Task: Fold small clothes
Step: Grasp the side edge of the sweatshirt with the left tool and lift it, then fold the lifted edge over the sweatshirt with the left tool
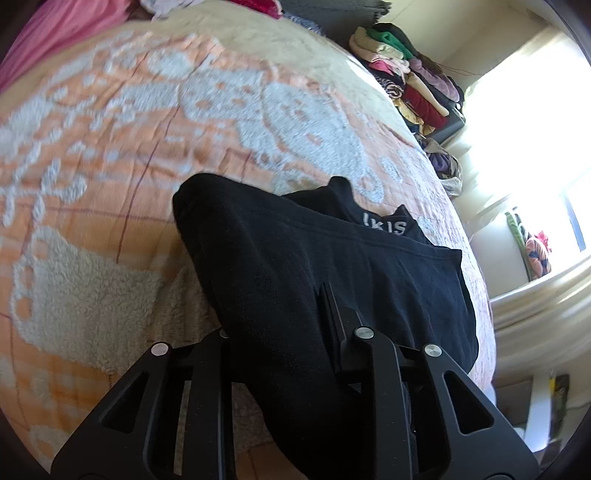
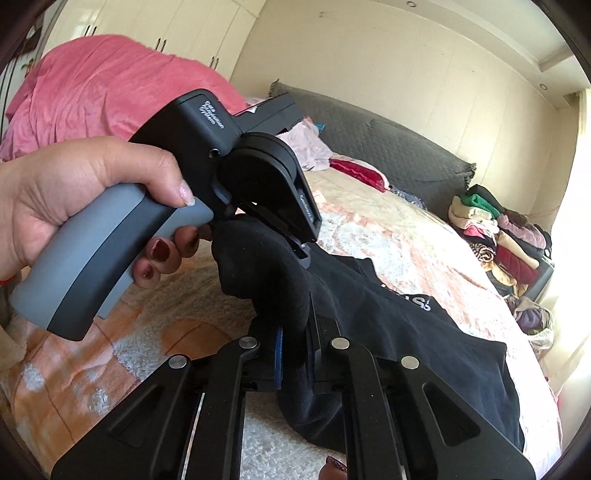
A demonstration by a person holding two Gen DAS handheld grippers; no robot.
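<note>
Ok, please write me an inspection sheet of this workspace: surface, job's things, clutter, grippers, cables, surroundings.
Surface: bed with orange-and-white blanket.
Job's things: black garment, white lettering, partly lifted off the blanket.
Clutter: stacked clothes at the bed's far side; pink bedding; loose clothes by the grey headboard.
Grippers: left gripper and right gripper, jaws shut on the garment.
Cables: nothing seen.
Surroundings: bright window, cupboards.
</note>
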